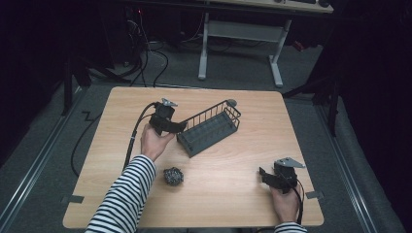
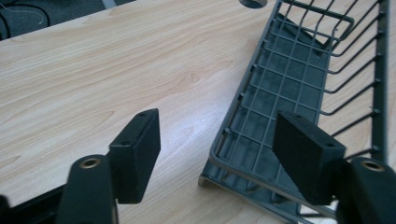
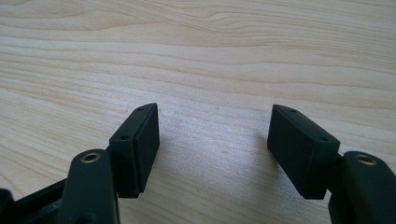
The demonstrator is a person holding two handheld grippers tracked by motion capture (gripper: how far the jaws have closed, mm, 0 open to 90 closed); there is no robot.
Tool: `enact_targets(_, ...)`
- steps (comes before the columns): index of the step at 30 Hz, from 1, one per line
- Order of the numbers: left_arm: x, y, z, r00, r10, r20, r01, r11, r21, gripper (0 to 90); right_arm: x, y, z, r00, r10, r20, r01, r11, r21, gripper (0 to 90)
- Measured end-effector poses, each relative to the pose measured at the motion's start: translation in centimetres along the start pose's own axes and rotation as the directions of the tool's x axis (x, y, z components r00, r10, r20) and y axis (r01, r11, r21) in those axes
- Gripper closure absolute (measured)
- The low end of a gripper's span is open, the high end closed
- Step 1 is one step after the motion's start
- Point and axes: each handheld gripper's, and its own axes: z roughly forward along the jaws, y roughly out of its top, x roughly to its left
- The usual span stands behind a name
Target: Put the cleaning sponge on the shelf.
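The far end and right side of the wire basket (image 2: 299, 88) are cut off by the edges of the left gripper view. The small dark crumpled object (image 1: 173, 175) on the desk (image 1: 233, 194) is too small to be identified. Both forearms are cropped at the bottom edge.
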Motion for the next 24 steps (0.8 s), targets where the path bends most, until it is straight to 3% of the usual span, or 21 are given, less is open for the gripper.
enact_targets(8,0.3,-0.3,1.2,1.0,-0.001,-0.006,0.001,0.9994,0.034,41.3,0.0,0.0,0.0,1.0,-0.001,-0.001,0.001,1.0,-0.001,34.5)
enact_targets(16,0.1,-0.3,1.9,0.9997,0.017,0.019,-0.018,0.9991,0.038,60.0,0.0,0.0,0.0,1.0,-0.002,-0.002,0.002,1.0,-0.001,34.3)
enact_targets(24,0.0,-0.4,1.9,0.9995,0.01,0.03,-0.012,0.9984,0.055,70.0,0.0,0.0,0.0,1.0,-0.001,-0.003,0.001,1.0,-0.001,34.3)
